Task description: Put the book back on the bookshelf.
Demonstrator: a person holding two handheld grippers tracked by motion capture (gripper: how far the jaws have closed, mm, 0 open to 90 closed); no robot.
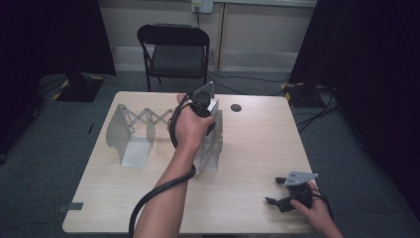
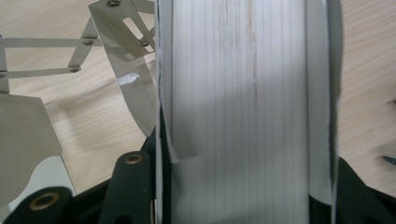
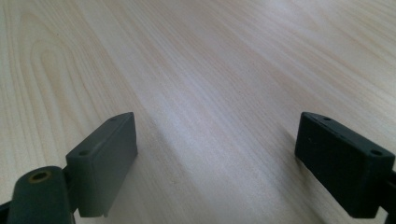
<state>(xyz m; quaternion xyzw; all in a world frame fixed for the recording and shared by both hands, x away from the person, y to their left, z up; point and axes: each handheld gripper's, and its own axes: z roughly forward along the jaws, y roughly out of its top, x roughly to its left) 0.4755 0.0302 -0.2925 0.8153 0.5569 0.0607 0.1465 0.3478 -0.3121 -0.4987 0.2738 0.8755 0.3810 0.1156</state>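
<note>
The left gripper (image 1: 207, 110) has its jaws clamped on the right end plate (image 2: 243, 93) of an expandable metal rack (image 1: 148, 130). In the left gripper view that plate, pale and finely ribbed, runs straight up between the two black jaws, which press against its folded edges on both sides. Beside it, at the left of that view, the rack's scissor-lattice bars (image 2: 56, 56) and a polished curved panel (image 2: 130, 70) stand over the wood.

From the high view, the left hand (image 1: 190, 130) reaches in over the middle of the desk (image 1: 257, 148) and holds the gripper on top of that end plate. The rack stands on the left half of the desk, stretched out, with its other end plate (image 1: 121, 134) well apart to the left and the lattice spanning between the two. The gripper's cable (image 1: 153, 196) loops back along the forearm toward the near edge.

The right gripper (image 1: 277, 191) rests near the desk's near right corner in the right hand (image 1: 314, 210), well apart from the rack. Its jaws stand wide, with bare wood between them in the right gripper view.

A small dark round disc (image 1: 236, 107) sits in the desk top near the far edge. Beyond the desk stands a black folding chair (image 1: 176, 52).
</note>
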